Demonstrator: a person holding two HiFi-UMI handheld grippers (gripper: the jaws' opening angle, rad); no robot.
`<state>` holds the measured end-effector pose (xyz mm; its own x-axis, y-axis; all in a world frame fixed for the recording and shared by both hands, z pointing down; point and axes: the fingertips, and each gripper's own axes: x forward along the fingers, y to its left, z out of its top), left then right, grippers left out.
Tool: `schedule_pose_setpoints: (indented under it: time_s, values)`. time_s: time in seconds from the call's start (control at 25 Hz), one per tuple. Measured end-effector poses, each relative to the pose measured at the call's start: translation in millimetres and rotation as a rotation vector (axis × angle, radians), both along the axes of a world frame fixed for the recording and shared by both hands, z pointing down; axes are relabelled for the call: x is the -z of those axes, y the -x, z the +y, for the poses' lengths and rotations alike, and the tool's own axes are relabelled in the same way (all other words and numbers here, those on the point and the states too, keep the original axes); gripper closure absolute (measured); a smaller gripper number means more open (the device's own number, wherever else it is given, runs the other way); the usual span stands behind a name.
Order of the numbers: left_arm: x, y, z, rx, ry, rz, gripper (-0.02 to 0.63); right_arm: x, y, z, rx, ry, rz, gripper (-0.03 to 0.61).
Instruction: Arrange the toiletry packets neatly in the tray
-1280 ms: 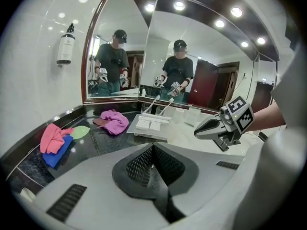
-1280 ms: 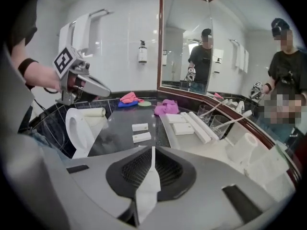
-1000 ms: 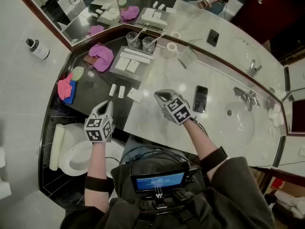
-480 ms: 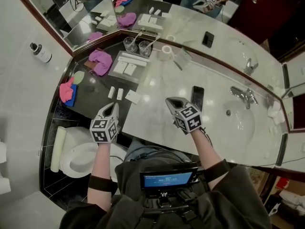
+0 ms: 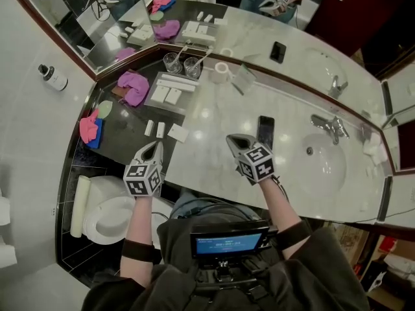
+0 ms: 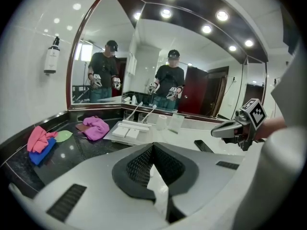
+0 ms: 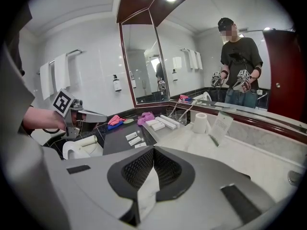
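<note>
**Both grippers closed and empty over the table's front edge; three packets lie outside the tray**

The left gripper [image 5: 155,147] hangs over the front edge of the dark stone part of the table [image 5: 123,133]. Its fingers are pressed together with nothing between them. The right gripper [image 5: 235,138] is held over the pale marble stretch, just beside a black phone [image 5: 265,131]. Its fingers are likewise closed and grip nothing. The two grippers are well apart, and both tilt downward and point toward the mirror [image 5: 97,18].

The tray [image 5: 187,100] sits at the back, where the dark stone meets the marble. In it, two flat packets [image 5: 159,94] lie side by side, and a long packet [image 5: 179,83] lies across the far side. Three loose packets [image 5: 160,129] lie on the dark stone between the tray and the left gripper. Two are narrow and lie next to each other, with a wider one to their right. None touches the tray.

Behind the tray stand two glasses [image 5: 172,61], each holding a toothbrush. A purple cloth [image 5: 133,87] lies just left of the tray, and further left a pink cloth [image 5: 87,127] rests on a blue one. Right of the glasses are a white roll [image 5: 222,72] and a small upright card [image 5: 244,80]. The sink [image 5: 327,167] is far to the right.
</note>
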<state>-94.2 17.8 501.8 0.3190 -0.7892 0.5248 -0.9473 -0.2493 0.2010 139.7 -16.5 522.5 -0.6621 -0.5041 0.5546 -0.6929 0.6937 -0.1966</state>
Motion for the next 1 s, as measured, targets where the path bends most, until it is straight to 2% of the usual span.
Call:
schedule_pose_setpoints:
  time_s: [0.24, 0.36, 0.64, 0.8, 1.0]
  values:
    - [-2.7, 8.2, -10.5, 0.012, 0.015, -0.026, 0.606, -1.9, 4.8, 0.6, -0.004, 0.017, -0.006, 0.566]
    - [-9.7, 11.9, -25.3, -0.003, 0.041, -0.034, 0.493, -2.1, 7.6, -2.2, -0.017, 0.023, -0.016, 0.568]
    - [-31.6, 33.1, -87.0, -0.054, 0.098, -0.104, 0.300, -14.5, 16.6, -12.8, -0.076, 0.061, -0.019, 0.568]
    - [-54.1, 47.0, -128.7, -0.097, 0.131, -0.168, 0.221, -25.9, 24.1, -19.4, -0.109, 0.090, -0.009, 0.568]
    - [-85.7, 57.4, -171.4, -0.189, 0.190, -0.249, 0.201, -39.3, 34.9, -24.7, -0.141, 0.122, -0.003, 0.566]
